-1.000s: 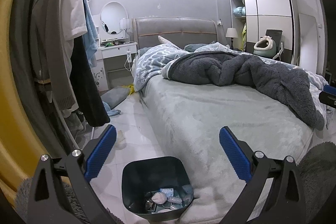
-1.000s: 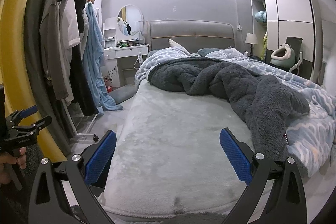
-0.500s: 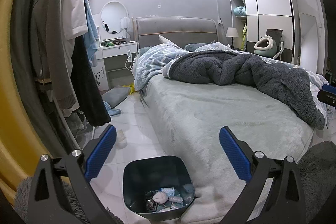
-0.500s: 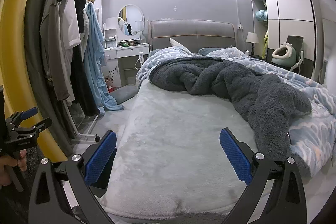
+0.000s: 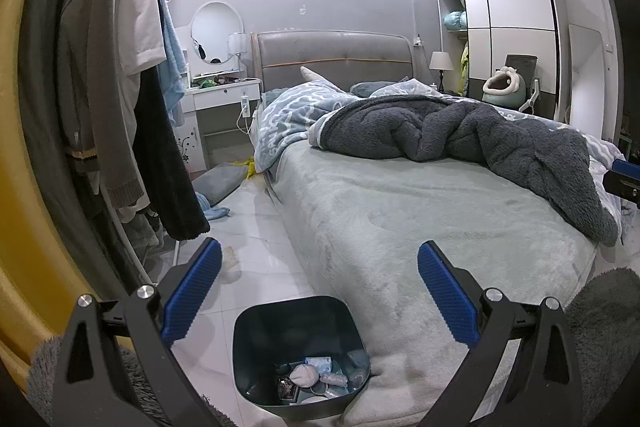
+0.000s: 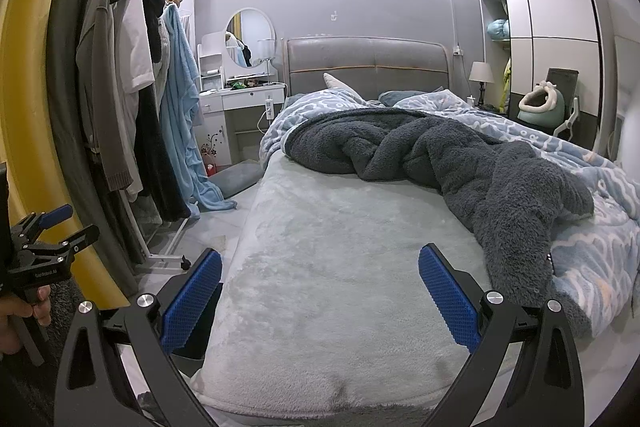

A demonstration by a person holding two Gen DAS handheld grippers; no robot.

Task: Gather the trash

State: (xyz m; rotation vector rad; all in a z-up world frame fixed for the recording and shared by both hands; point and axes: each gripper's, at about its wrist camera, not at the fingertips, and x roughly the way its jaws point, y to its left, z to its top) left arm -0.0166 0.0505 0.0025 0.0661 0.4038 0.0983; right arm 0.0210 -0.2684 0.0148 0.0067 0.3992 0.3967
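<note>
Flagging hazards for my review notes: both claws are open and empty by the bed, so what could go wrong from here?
1. The trash bin stands right against the bed corner, below the left claw; a careless sweep could tip it and spill the trash inside.
2. The yellow scrap lies far off by the headboard, past the hanging clothes, which might snag a claw.

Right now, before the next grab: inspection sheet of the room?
Surface: pale tiled floor; bed top bare at the near end.
Job's things: dark trash bin at the bed's foot corner, wrappers and tissue inside.
Clutter: crumpled scrap on floor near the rack; yellow item by the bed head.
Grippers: left gripper open, empty; right gripper open, empty.
Cables: power strip lead hanging off the vanity.
Surroundings: clothes rack, wardrobe.
</note>
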